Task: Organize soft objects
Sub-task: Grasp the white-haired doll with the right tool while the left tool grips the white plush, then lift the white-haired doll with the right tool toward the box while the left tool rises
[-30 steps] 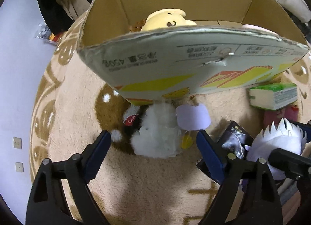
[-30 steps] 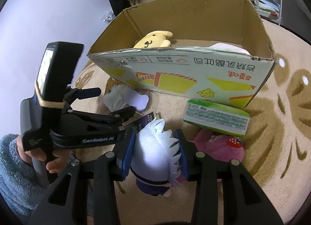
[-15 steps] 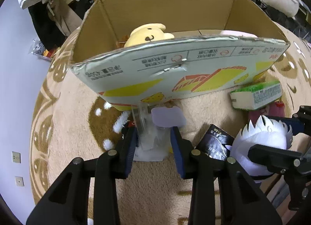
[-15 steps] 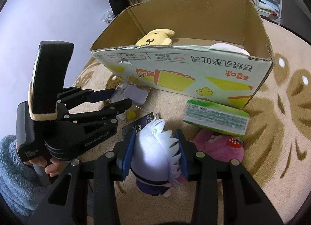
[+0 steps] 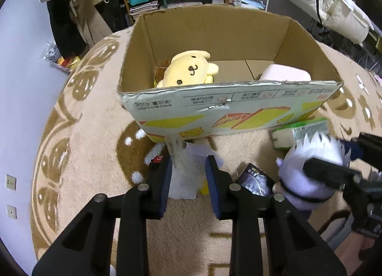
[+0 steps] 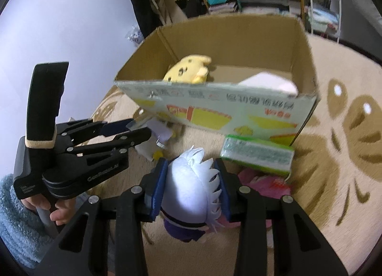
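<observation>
Now that your left gripper [image 5: 188, 175] is closing on the white plush [image 5: 182, 175] before the cardboard box [image 5: 214, 37], your right gripper [image 6: 192, 186] clamping the spiky-haired doll [image 6: 191, 180], both can go in.

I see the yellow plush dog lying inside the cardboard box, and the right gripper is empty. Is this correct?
Not quite. The yellow plush dog does lie inside the cardboard box, but the right gripper is not empty: the right wrist view shows its blue pads pressed on a white spiky-haired plush doll.
</observation>
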Demonstrator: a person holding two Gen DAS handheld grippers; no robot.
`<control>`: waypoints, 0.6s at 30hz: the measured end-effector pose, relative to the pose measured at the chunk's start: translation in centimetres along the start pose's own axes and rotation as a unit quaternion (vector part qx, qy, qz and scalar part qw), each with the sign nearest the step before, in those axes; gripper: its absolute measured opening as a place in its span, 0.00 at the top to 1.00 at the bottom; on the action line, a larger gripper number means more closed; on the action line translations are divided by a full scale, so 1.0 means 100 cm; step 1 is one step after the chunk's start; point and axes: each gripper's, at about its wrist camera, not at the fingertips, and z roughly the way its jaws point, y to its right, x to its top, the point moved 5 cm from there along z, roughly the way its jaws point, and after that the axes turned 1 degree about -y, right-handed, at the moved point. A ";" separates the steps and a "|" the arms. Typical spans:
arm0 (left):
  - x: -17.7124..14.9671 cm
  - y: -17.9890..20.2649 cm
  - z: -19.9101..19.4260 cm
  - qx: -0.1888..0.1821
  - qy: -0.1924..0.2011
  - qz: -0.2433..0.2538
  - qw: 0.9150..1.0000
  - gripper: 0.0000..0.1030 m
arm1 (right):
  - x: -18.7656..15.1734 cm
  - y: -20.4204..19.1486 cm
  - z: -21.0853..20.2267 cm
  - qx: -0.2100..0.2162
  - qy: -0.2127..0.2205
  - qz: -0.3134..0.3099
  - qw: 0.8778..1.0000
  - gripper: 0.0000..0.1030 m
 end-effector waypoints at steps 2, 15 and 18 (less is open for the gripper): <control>0.000 -0.001 0.001 -0.020 -0.008 -0.012 1.000 0.88 | 0.004 0.001 -0.008 -0.015 0.019 -0.009 1.000 0.61; -0.005 -0.001 -0.013 -0.016 0.011 -0.027 0.999 0.94 | 0.006 -0.002 -0.017 -0.024 0.046 -0.003 0.999 0.61; -0.006 -0.001 -0.017 -0.014 0.014 -0.031 0.999 0.95 | 0.008 -0.002 -0.021 -0.027 0.055 -0.004 0.998 0.61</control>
